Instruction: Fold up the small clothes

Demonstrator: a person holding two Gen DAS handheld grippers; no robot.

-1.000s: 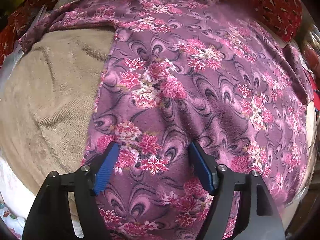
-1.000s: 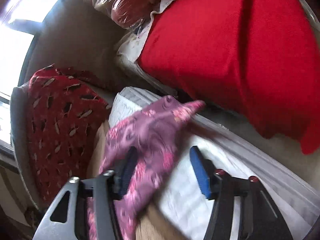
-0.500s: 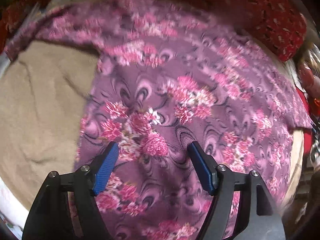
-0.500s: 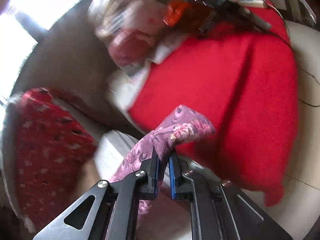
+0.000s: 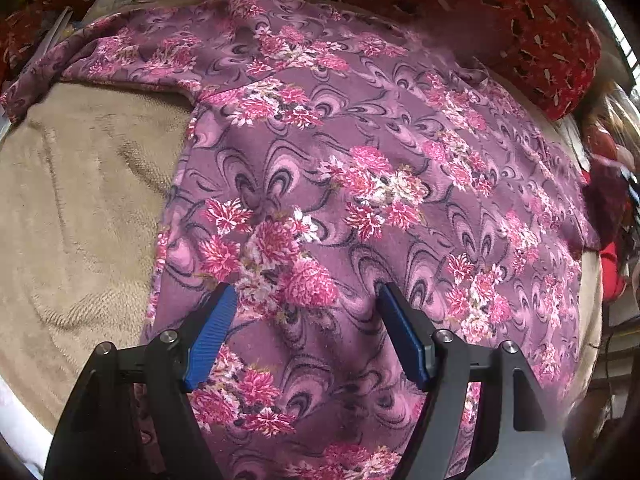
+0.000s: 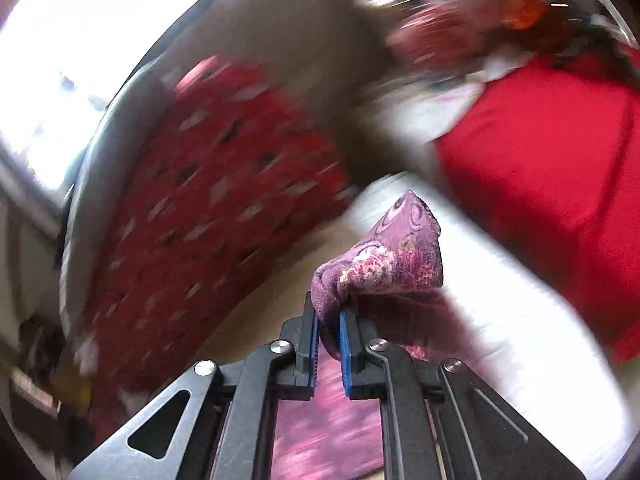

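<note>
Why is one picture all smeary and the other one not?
Right wrist view: the red pillow and background streak with motion blur, the window glares white, only the pinched purple cloth looks sharp. Left wrist view: crisp flowers, edges bent by the lens.

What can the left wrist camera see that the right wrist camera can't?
Only the left wrist view shows the tan blanket under the spread-out purple flowery shirt, with the left tongs open above it. Only the right wrist view shows the right tongs shut on a bunched end of the shirt, the plain red cloth and a bright window. Both show the shirt and the red patterned cushion.
</note>
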